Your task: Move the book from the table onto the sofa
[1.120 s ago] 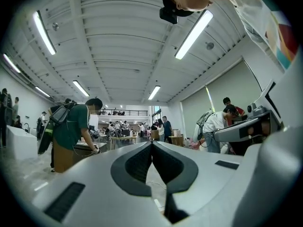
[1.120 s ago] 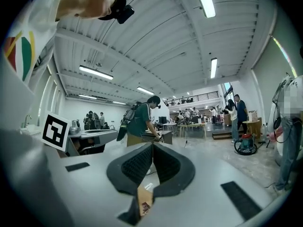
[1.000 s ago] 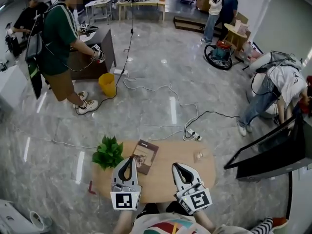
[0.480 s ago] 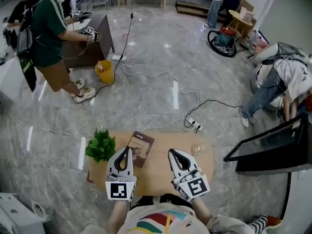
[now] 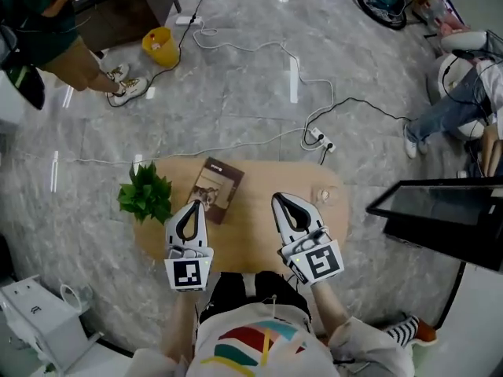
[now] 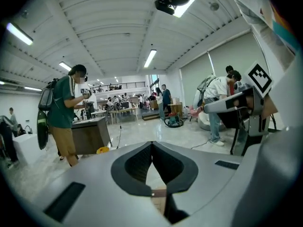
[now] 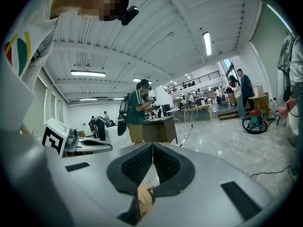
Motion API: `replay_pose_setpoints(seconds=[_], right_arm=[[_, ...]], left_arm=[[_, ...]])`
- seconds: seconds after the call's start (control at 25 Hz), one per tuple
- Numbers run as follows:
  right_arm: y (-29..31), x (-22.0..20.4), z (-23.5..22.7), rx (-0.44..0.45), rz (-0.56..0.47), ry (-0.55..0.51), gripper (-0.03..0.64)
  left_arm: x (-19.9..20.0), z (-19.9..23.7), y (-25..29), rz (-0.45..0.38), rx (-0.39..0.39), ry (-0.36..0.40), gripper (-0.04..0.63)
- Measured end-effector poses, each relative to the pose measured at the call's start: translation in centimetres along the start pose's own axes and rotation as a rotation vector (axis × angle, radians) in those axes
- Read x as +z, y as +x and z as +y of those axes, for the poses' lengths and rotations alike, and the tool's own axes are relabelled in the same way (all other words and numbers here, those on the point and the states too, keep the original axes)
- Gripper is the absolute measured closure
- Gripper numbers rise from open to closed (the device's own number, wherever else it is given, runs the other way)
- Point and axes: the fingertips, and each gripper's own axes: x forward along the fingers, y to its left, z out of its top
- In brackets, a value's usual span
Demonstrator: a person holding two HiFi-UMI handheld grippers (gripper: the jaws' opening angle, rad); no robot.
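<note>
Just beyond left tool (image 5: 193,205), book (image 5: 217,187) on table (image 5: 259,210)

book (image 5: 215,188): cover print too small to read | small pale object (image 5: 321,195) on bench (image 5: 259,218): too small to name | bench near edge: hidden behind left gripper (image 5: 193,205), right gripper (image 5: 277,201) and wearer's torso | bystander in green (image 5: 39,30): cut off at top-left corner | dark panel (image 5: 444,214): cut off by right edge

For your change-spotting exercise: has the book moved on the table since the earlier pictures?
No. The book keeps its place beside the plant on the table.
</note>
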Motion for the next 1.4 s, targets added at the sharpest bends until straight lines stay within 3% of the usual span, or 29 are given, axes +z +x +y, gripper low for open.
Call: replay_pose_setpoints(seconds=[0.16, 0.32, 0.48, 0.64, 0.72, 0.8, 0.92, 1.0, 1.16, 1.4], right_arm=[[3.0, -5.5, -1.3, 0.054, 0.082, -0.016, 0.601], [8.7, -11.1, -1.5, 0.191, 0.125, -0.047, 0.601], [13.5, -14.8, -2.3, 0.161, 0.103, -0.011, 0.6], [16.7, -20.0, -3.2, 0.151, 0.185, 0.0, 0.6], [17.7, -22.7, -3.0, 0.198, 0.249, 0.027, 0.6], [18.5, -25.3, -2.6, 0.278, 0.326, 0.09, 0.597], [19.4, -27.9, -2.5, 0.358, 0.393, 0.158, 0.493], [20.1, -29.0, -2.9, 0.355, 0.424, 0.109, 0.441], [21.6, -31.0, -3.9, 0.298, 0.454, -0.004, 0.433], [22.2, -33.0, -4.2, 0.321, 0.48, 0.019, 0.434]], left_arm=[[-6.9, 0.6, 2.2, 0.112, 0.03, -0.025, 0.589], [-15.6, 0.8, 7.7, 0.216, 0.007, -0.059, 0.589], [-23.2, 1.0, 12.0, 0.327, -0.002, -0.089, 0.589], [-28.7, -0.2, 14.3, 0.431, -0.084, -0.086, 0.589], [-31.1, -0.6, 14.5, 0.471, -0.117, -0.085, 0.589], [-32.9, -0.7, 14.2, 0.505, -0.127, -0.103, 0.589], [-34.5, -0.8, 13.4, 0.551, -0.131, -0.124, 0.589], [-35.4, -0.7, 13.1, 0.572, -0.13, -0.124, 0.589], [-36.4, -0.3, 13.5, 0.566, -0.112, -0.155, 0.589], [-36.3, -1.0, 14.9, 0.581, -0.115, -0.19, 0.589]])
